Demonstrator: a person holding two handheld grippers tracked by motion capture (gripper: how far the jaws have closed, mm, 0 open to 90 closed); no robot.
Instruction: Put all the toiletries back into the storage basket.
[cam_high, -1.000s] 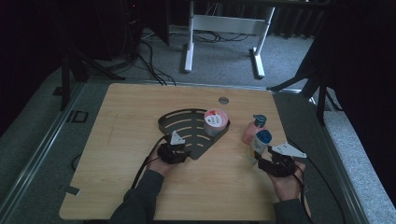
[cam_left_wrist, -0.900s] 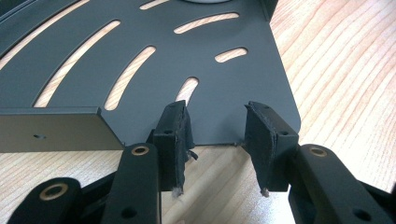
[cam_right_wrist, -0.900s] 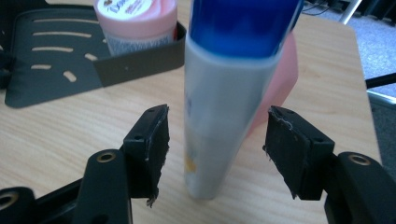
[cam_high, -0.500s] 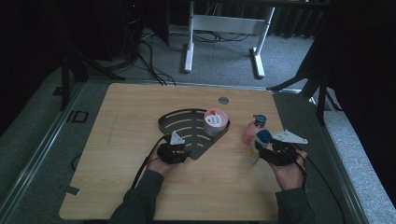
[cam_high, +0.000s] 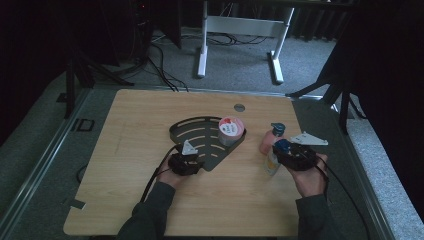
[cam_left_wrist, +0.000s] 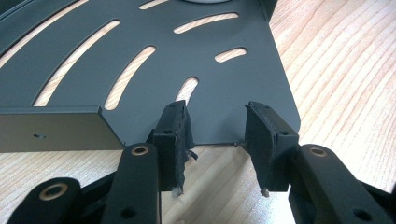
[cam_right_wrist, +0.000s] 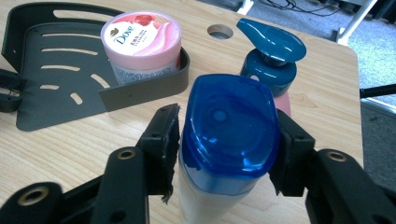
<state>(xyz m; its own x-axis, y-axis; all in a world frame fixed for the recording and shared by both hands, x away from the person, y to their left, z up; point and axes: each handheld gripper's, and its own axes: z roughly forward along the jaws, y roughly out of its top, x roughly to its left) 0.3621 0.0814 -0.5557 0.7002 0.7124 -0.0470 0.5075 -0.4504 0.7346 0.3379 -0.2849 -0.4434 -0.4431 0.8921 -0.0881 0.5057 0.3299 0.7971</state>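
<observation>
Blue-capped bottle sits clamped between the jaws of the right gripper, near the table's right edge. Since a second ago this gripper has shifted slightly rightward with the bottle upright, suggesting the grip is secured and a lift toward the rack can follow. Left gripper stays with jaws apart at the rack's near corner. Beyond stand a pump bottle and, in the rack, a pink jar.

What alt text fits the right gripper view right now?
The right tongs clamp a blue-capped bottle from both sides. Behind it stand a pump bottle and a pink Dove jar in a dark slotted tray on the wooden table.
</observation>
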